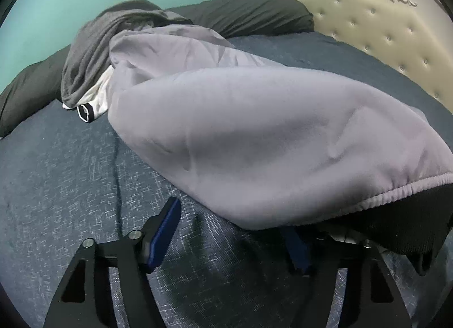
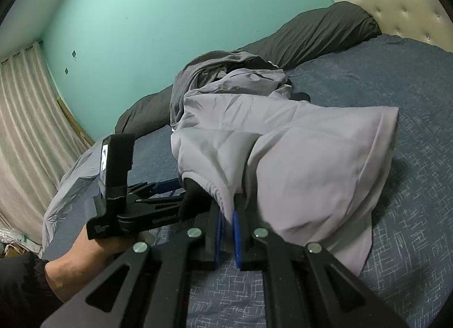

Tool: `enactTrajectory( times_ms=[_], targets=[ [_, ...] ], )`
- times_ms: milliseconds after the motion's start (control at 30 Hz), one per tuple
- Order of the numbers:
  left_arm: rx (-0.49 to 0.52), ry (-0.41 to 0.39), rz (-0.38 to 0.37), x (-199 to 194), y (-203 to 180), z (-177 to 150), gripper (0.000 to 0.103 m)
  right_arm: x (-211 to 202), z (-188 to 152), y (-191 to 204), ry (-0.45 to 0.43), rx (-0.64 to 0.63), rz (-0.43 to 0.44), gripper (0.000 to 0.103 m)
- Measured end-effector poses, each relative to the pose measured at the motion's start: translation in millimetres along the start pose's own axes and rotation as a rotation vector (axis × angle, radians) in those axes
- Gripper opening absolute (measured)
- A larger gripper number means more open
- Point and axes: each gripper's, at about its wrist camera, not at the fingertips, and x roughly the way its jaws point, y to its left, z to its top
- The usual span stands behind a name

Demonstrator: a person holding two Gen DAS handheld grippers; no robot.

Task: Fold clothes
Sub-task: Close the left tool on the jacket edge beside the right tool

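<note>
We see a pale grey jacket lying across the blue bedspread, its elastic hem and black cuff at the near right. Our right gripper has its jaws pressed nearly together on the jacket's gathered hem. Our left gripper stands partly open over the bedspread; its left pad is bare, its right pad sits under the jacket's edge, and nothing is clamped. In the right wrist view a hand carries the left gripper just left of the jacket. A dark grey garment lies heaped at the far left, near the black pillows.
</note>
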Motion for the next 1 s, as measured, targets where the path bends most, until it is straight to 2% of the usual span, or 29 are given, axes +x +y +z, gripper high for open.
enactTrajectory(
  times_ms=[67,100,200,333,433,500,567,700,1000],
  targets=[
    [0.018,0.000,0.009,-0.2,-2.3,0.6,0.062,0.4,0.2,-0.8,0.002,0.003,0.002,0.007],
    [0.024,-0.006,0.011,-1.6,-3.3,0.3,0.053,0.9,0.2,-1.4,0.004,0.003,0.002,0.007],
    [0.032,-0.009,0.012,-4.7,-2.4,-0.6,0.037,2.6,0.3,-1.7,0.010,0.006,0.000,0.007],
    [0.029,-0.028,0.012,-16.9,4.2,-2.7,0.028,3.6,1.2,0.0,0.014,-0.001,-0.008,0.007],
    [0.040,-0.041,0.010,-28.0,9.7,-3.8,0.017,2.4,2.8,0.9,0.009,-0.003,-0.009,0.007],
    [0.051,-0.047,0.026,-35.0,12.9,-4.6,0.000,2.1,3.4,2.0,0.008,-0.005,-0.012,0.007],
    [0.037,-0.062,0.044,-43.0,19.3,-3.4,0.000,1.4,3.9,2.0,0.009,-0.008,-0.015,0.007],
    [0.019,-0.069,0.027,-57.0,28.2,-0.1,0.000,-1.8,5.1,4.3,0.003,-0.012,-0.018,0.007],
    [0.096,-0.047,0.028,-43.1,7.9,2.4,0.001,-1.4,9.3,-3.2,0.003,0.011,-0.013,0.010]
  ],
)
